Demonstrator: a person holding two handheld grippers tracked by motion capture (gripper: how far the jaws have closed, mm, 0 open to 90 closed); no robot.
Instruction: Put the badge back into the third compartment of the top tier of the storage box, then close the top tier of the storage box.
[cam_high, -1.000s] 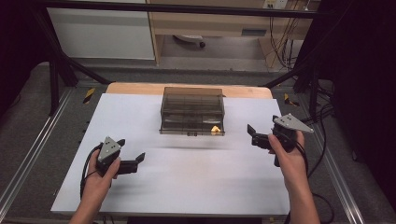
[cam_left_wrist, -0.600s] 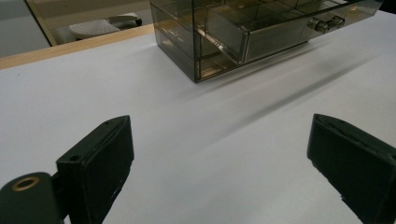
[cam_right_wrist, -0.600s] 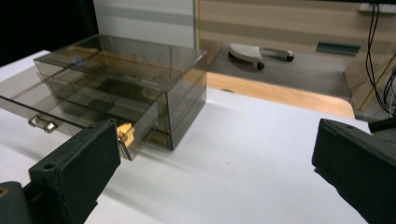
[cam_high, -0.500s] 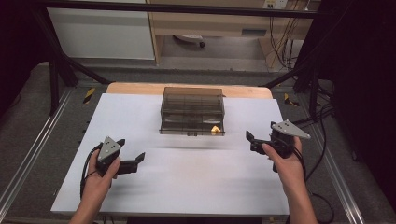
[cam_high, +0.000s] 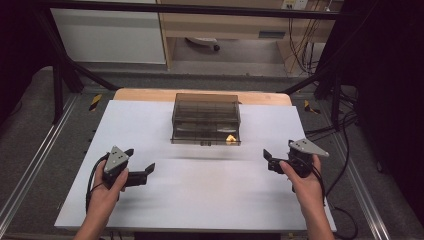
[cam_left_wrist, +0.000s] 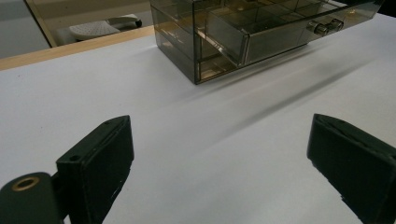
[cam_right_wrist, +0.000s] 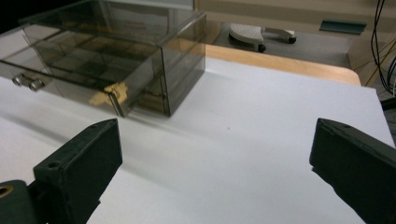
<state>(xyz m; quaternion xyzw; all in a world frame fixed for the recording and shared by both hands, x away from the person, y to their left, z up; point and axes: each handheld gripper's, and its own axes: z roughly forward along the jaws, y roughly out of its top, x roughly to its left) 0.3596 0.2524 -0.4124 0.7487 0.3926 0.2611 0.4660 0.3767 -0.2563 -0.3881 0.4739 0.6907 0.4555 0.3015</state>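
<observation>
Surface: a white table top with a wooden strip along its far edge is seen.
Room: grey floor, black frame bars and hanging cables are seen beyond.
Drawer box: a smoky clear drawer box is set at far centre; something yellow is seen in its lower right drawer.
Left gripper: jaws are held wide apart, empty, near left of the box.
Right gripper: jaws are held wide apart, empty, near right of the box.

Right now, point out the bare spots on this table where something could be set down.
The widest free patch is the white table top between the left tool and the right tool, in front of the smoky drawer box. The strips left and right of the box are bare too. It is crowded only at the box's front, where a drawer stands slightly out.
</observation>
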